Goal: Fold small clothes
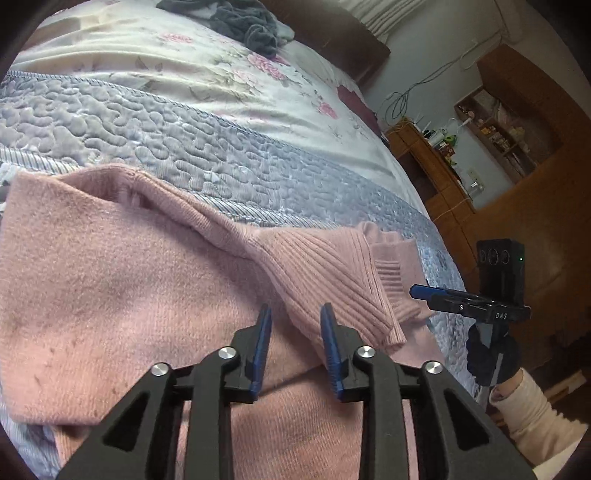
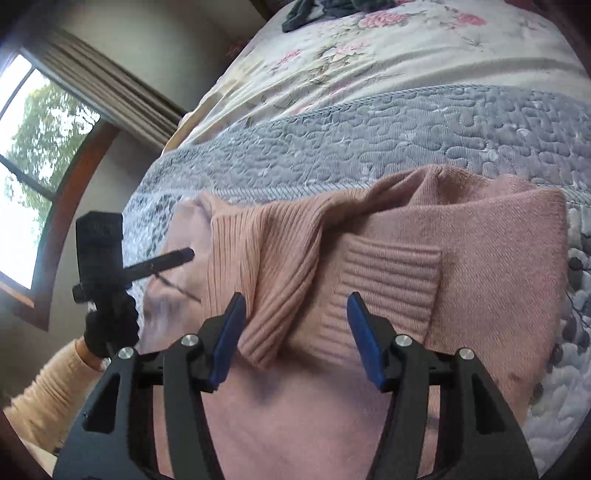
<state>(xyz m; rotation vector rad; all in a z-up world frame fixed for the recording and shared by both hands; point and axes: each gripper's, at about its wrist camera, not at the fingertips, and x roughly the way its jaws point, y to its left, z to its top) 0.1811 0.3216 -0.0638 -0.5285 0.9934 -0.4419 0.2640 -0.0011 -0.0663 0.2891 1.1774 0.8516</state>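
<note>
Surface: pink sweater (image 1: 110,277) is being supported by quilted bed (image 1: 207,147).
Room: window (image 2: 26,155) is being flanked by curtain (image 2: 110,85).
Tools: left gripper (image 1: 295,347) and right gripper (image 2: 295,332) are being held wide, empty.

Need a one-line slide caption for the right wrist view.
Open right gripper above a partly folded pink sweater on the quilted bed.

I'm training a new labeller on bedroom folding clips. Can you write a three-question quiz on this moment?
1. True or false: the left gripper is shut on the pink sweater.
2. Where do the sweater's ribbed cuffs lie? A) hanging off the bed B) folded in over the sweater's body C) under the grey clothes
3. Fill in: the sweater lies on the bed's quilted ____ band.

Key: 1 false, both the left and the right gripper are open above the sweater; 2 B; 3 blue-grey.
</note>
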